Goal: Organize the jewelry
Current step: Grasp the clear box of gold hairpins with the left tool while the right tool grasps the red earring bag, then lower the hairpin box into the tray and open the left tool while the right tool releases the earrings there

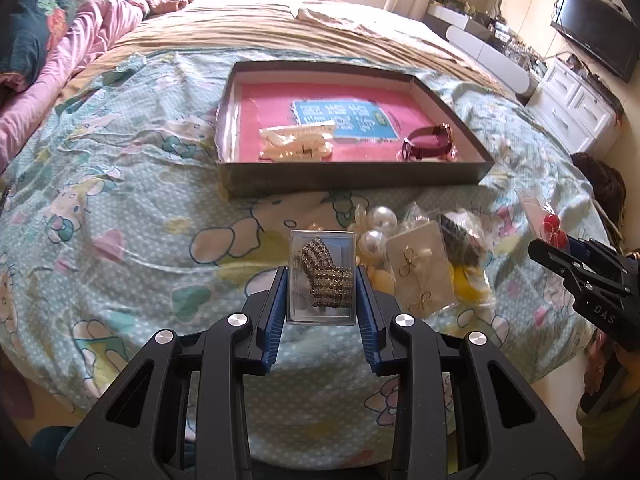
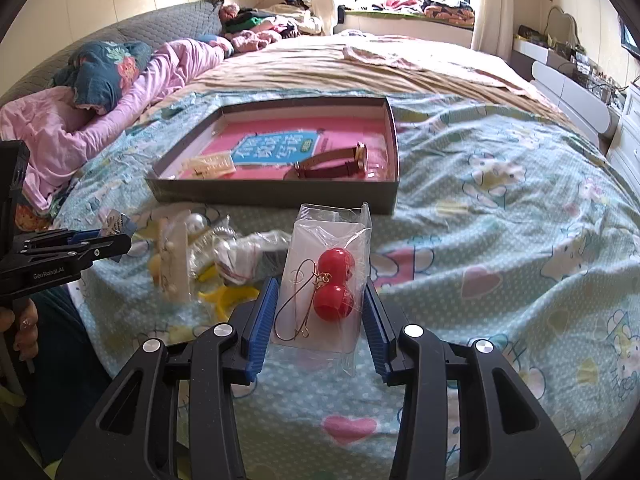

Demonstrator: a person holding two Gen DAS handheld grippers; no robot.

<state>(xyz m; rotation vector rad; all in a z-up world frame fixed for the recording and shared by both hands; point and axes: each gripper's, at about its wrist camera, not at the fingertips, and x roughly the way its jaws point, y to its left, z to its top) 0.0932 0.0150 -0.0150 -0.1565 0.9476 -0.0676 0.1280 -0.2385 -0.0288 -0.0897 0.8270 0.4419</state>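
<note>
A bed [image 1: 120, 184] with a pale blue cartoon-print sheet fills both views, a tan blanket [image 1: 280, 28] covering its far half and pink bedding [image 2: 100, 112] bunched at the far left. On the sheet lies a wide, shallow dark box lid used as a tray [image 1: 452, 112], its pink floor carrying a blue label. Inside it, near the front wall, a cream hair clip [image 1: 298, 142] lies left of centre and a dark red strap watch [image 1: 430, 144] rests toward the right corner.

Nearer than the tray, a loose heap of packaged jewelry [image 1: 424, 256] sits on the sheet: large pearl pieces [image 1: 378, 226], a white card with gold earrings [image 1: 420, 276], and something yellow in plastic beside it.

The left gripper [image 1: 322, 294] is clenched on a small clear plastic case [image 1: 322, 278] holding a rhinestone piece, its blue pads [image 1: 272, 320] pressed to both sides of the case, just left of the heap. The right gripper [image 2: 320, 316] holds a clear bag of red ball earrings [image 2: 334, 284] with thin wire hooks; the bag stands between its blue pads [image 2: 258, 328], which pinch the bag's edges, near the tray's right front corner and right of the heap
</note>
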